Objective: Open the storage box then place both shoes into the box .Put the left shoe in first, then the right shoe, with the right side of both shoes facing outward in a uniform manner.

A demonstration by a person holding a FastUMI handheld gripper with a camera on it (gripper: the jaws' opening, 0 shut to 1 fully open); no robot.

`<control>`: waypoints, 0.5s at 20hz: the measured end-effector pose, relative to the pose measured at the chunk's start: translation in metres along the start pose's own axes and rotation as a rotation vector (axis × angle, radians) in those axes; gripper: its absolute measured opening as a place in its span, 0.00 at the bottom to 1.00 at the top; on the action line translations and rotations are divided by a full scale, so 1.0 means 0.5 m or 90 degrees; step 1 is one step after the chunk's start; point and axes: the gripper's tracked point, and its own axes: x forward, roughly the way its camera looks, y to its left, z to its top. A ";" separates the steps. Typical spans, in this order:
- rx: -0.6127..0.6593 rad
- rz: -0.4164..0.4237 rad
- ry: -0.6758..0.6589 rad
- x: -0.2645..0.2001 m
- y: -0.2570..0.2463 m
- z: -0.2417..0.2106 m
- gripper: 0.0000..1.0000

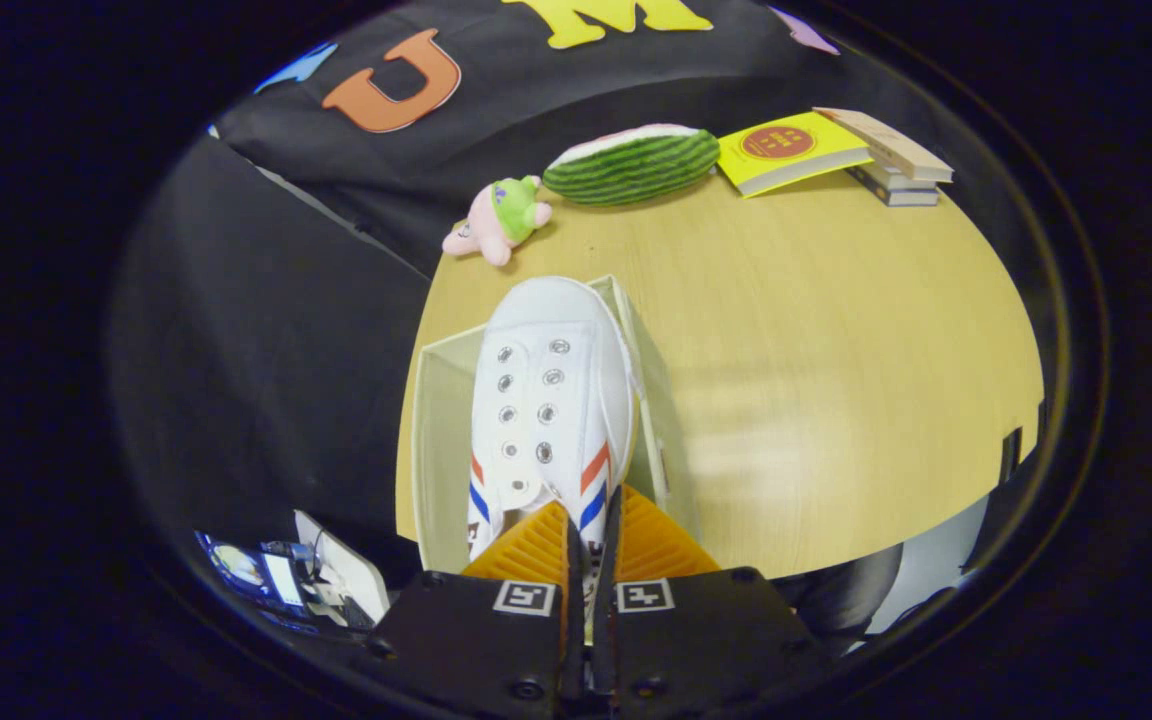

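Even, bright overhead light is seen on the pale wooden round worktop [836, 400], with a soft sheen at its middle. A faint shadow is cast beside the translucent storage box [436, 450]. Edges are bent by fisheye distortion and slightly blurred

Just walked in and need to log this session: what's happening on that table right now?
The hand-held gripper has its fingers nearly closed on the heel end of a white canvas shoe with red and blue stripes, holding it over or in an open, pale translucent storage box on the light wooden table. Whether another shoe is already inside cannot be seen. Beyond the box lie a small plush toy, a watermelon-slice cushion and some books.
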 end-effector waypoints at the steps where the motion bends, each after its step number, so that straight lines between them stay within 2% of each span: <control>1: -0.003 0.004 -0.003 0.007 0.006 0.000 0.18; 2: -0.014 0.007 -0.007 0.008 0.010 0.000 0.22; 6: -0.054 0.021 -0.019 -0.010 0.035 -0.011 0.59; 7: -0.066 0.022 -0.029 -0.013 0.036 -0.011 0.59; 10: -0.101 0.011 -0.087 -0.043 0.032 0.013 0.70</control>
